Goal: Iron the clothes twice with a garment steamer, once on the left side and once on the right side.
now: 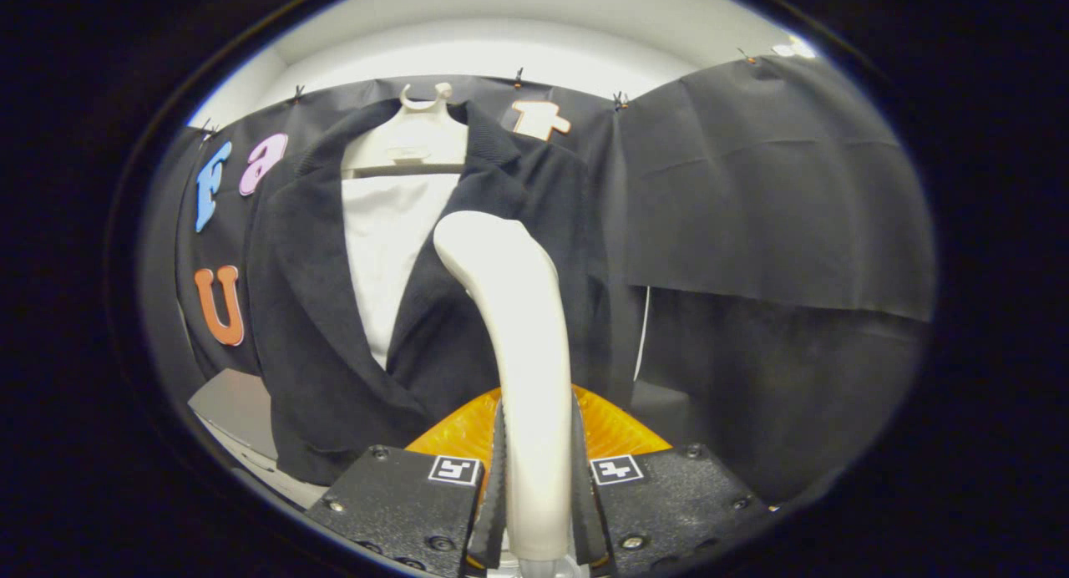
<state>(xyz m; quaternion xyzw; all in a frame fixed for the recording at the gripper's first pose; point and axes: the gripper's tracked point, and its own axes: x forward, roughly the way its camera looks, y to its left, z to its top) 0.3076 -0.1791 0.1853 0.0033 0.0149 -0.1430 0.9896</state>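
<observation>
Fingers (499,486) clamped on upright steamer (518,327), head near jacket (317,311) right lapel.

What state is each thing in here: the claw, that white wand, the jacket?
Claw: shut on the steamer handle, both fingers pressing its sides.
Garment steamer: held upright, head close to the jacket's lapel; whether it touches is unclear.
Dark jacket: hanging open on its hanger.
White hanger: hooked up at the wall.

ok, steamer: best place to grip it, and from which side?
By the slim handle shaft, as now: the gripper is shut on the steamer, one finger on each side of the lower handle. It is narrow there, and the wider head stays free beyond the fingers, facing the jacket.
</observation>
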